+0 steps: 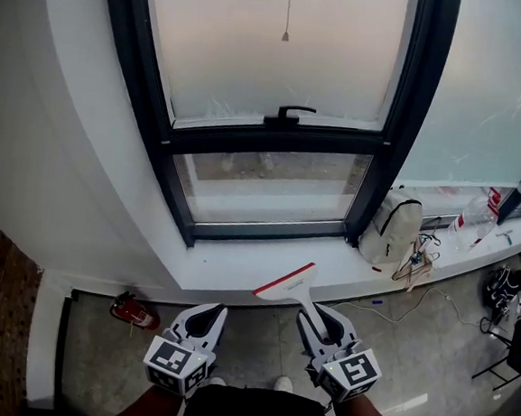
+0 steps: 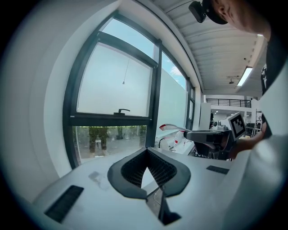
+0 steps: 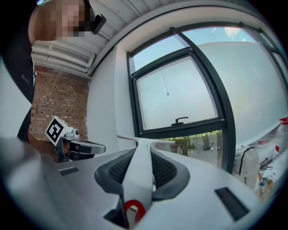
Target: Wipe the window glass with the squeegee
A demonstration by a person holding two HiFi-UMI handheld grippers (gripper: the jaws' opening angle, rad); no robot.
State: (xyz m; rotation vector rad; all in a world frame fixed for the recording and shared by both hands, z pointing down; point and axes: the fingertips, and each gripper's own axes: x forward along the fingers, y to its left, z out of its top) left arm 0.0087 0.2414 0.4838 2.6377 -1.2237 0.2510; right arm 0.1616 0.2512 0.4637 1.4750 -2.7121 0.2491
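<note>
Right gripper [image 1: 321,313]: jaws pinch the white handle of the squeegee [image 1: 286,284]. In the right gripper view the handle [image 3: 137,175] fills the gap between both pads. The red-edged blade points toward the window and lies tilted over the front edge of the white sill [image 1: 237,268], apart from the glass.

Left gripper [image 1: 206,314]: jaws pressed together at the tips, with nothing between them. It sits just beside the right gripper without touching it, below the sill edge in the head view.

Edges: the dark window frame [image 1: 163,135] bounds the work area. A plain white wall [image 1: 60,122] lies to its left. To its right is a thick upright frame member, then a further frosted panel [image 1: 489,87]. The sill stretch between blade and frame is bare. At the right end of the sill I note clutter.

Count:
- Panes in the frame: two, an upper frosted pane [image 1: 275,41] and a lower clear pane [image 1: 271,185].
- Window handle [image 1: 287,114]: one, on the crossbar between the panes.
- Pull cord [image 1: 287,15]: one, hanging before the upper pane.
- Light-coloured bag [image 1: 393,228]: one, leaning against the frame's right upright.
- Red object [image 1: 134,311]: one, on the floor at the wall base, left of the left gripper.
- Squeegees: one. Grippers: two.
</note>
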